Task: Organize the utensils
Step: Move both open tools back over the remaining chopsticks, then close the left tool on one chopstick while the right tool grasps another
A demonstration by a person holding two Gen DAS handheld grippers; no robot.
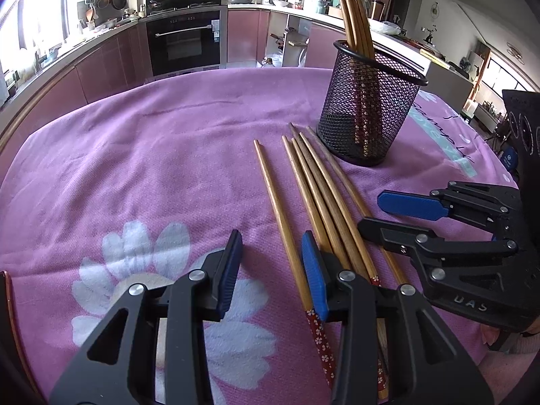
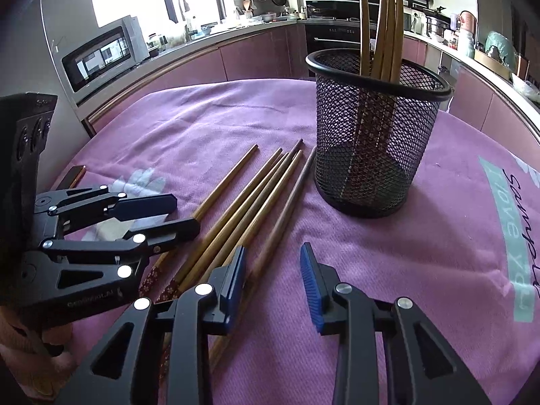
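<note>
Left wrist: wooden chopsticks (image 1: pixel 305 182) with red floral ends, lying side by side.

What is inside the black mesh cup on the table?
Four wooden chopsticks stand in the mesh cup, leaning on its rim, tips up. Their lower ends show dimly through the mesh; the cup's bottom is too dark to see.

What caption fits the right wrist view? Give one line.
Open right gripper beside loose chopsticks, mesh holder ahead.
</note>
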